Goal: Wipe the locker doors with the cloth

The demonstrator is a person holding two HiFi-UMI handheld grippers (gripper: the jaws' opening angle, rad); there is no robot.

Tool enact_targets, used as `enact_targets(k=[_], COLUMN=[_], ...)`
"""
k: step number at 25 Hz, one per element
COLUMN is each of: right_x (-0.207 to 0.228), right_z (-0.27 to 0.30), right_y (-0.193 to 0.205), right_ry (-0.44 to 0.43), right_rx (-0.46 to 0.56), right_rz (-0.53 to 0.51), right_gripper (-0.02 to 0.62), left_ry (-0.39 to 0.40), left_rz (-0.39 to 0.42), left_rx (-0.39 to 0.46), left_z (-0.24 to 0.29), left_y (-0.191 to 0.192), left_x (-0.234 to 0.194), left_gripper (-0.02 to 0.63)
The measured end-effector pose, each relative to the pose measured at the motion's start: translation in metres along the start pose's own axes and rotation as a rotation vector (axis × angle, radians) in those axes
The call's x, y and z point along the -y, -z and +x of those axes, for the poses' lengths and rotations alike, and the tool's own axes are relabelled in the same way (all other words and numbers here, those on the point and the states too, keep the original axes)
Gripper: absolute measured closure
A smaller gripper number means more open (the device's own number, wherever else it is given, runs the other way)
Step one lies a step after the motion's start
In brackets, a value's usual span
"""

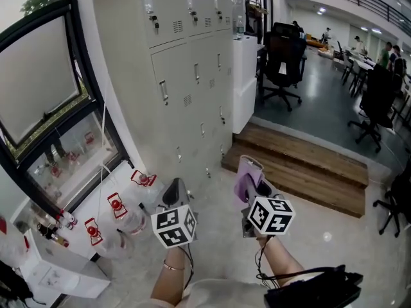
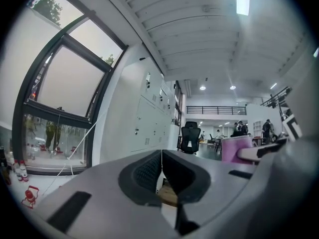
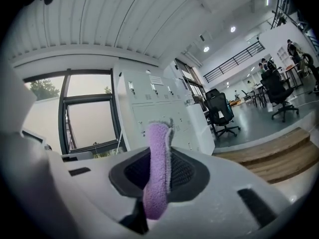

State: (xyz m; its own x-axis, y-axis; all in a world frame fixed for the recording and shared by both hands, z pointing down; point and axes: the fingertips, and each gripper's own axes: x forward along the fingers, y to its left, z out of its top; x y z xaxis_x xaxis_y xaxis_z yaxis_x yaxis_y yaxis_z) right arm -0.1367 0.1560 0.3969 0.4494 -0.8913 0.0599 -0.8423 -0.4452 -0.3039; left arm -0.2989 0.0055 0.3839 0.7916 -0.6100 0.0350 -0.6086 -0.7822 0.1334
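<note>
The right gripper [image 1: 255, 190] pinched a folded purple fleecy cloth [image 1: 247, 177] between its jaws. In the right gripper view the cloth [image 3: 158, 169] stood on end, its long axis running up out of the jaws toward 12 o'clock. The tall bank of pale grey metal lockers [image 1: 186, 76] lay at about 11 o'clock from that gripper, apart from it, so no door was touched. The cloth's free top edge pointed toward the doors [image 3: 159, 108].

The left gripper [image 1: 174, 190] hung at 9 o'clock of the right one. Its jaws were pressed together on nothing [image 2: 161, 171], and it looked the nearer of the two to the lower doors.

The light wooden steps [image 1: 308, 165] lay at 2 o'clock and a black office chair [image 1: 282, 63] at 1 o'clock, both off the line. Nothing seemed to stand between cloth and doors, though the small door handles [image 1: 164, 92] might snag the cloth during a wipe.
</note>
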Motion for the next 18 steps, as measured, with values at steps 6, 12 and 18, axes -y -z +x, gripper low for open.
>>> enact_targets(k=[6, 12, 18], right_x=[0.038, 0.062, 0.084], right_z=[0.048, 0.078, 0.104], right_y=[-0.006, -0.003, 0.01], right_ry=[-0.005, -0.001, 0.018], right_rx=[-0.017, -0.045, -0.068], right_rz=[0.006, 0.025, 0.053], right_gripper=[0.537, 0.537, 0.537], left_ry=[-0.016, -0.025, -0.016], left_rz=[-0.004, -0.007, 0.004], left_rx=[-0.023, -0.067, -0.094], left_z=[0.055, 0.089, 0.124], left_y=[0.01, 0.027, 0.04], left_x=[0.009, 0.015, 0.015], left_gripper=[0.597, 0.597, 0.597])
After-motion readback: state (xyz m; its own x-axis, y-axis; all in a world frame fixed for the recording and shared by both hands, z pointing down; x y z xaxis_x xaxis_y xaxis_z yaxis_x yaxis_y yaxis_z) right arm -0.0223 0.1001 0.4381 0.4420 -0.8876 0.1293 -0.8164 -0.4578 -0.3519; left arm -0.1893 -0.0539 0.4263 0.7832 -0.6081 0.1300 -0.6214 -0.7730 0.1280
